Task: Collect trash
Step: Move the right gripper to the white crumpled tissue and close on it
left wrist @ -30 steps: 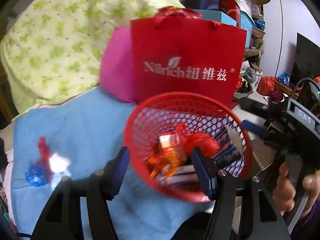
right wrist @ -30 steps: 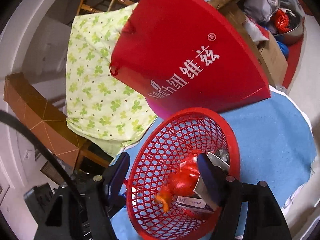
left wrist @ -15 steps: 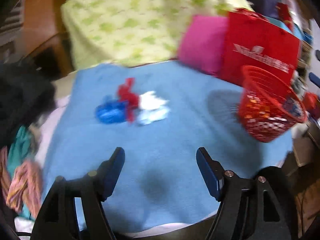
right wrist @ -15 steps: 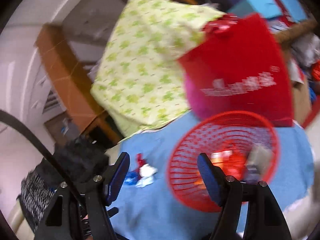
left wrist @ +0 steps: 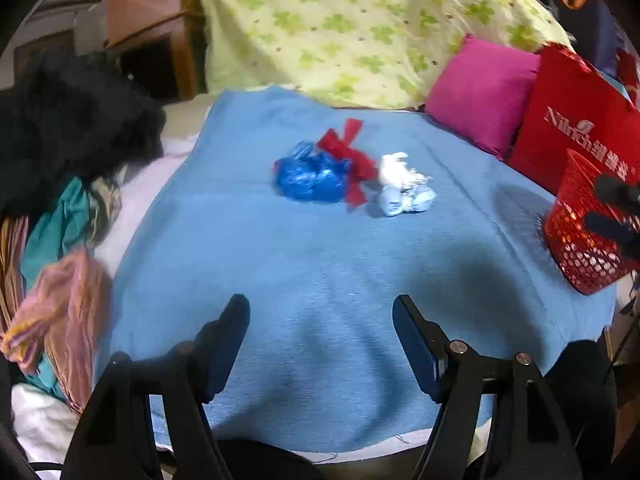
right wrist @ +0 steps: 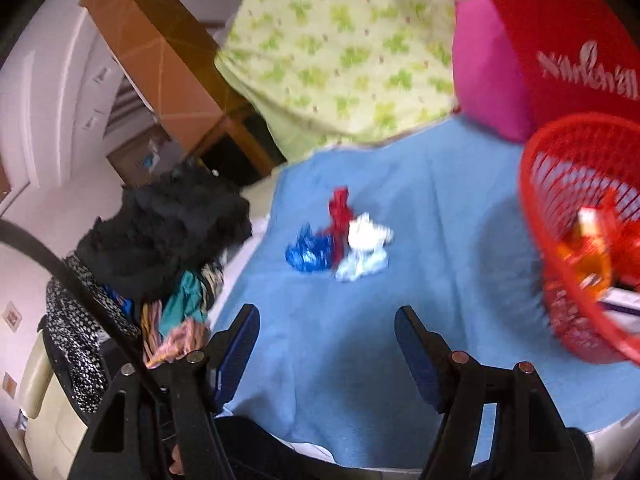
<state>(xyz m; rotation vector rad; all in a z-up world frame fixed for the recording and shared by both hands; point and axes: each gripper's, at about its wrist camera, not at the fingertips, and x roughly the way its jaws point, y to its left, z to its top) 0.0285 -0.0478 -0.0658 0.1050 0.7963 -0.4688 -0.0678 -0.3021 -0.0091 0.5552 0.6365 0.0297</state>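
A small heap of trash lies mid-blanket: a crumpled blue wrapper, a red plastic strip and white and pale blue crumpled bits. The heap also shows in the right wrist view. A red mesh basket holding several wrappers stands at the blanket's right edge; it also shows in the right wrist view. My left gripper is open and empty above the blanket's near part. My right gripper is open and empty, left of the basket and short of the heap.
A blue blanket covers the surface. A green-patterned pillow, pink cushion and red paper bag stand at the back. A pile of dark and coloured clothes lies at the left.
Both grippers have swung left, away from over the basket, and now face the trash heap. The basket has shifted to the right edge of both views.
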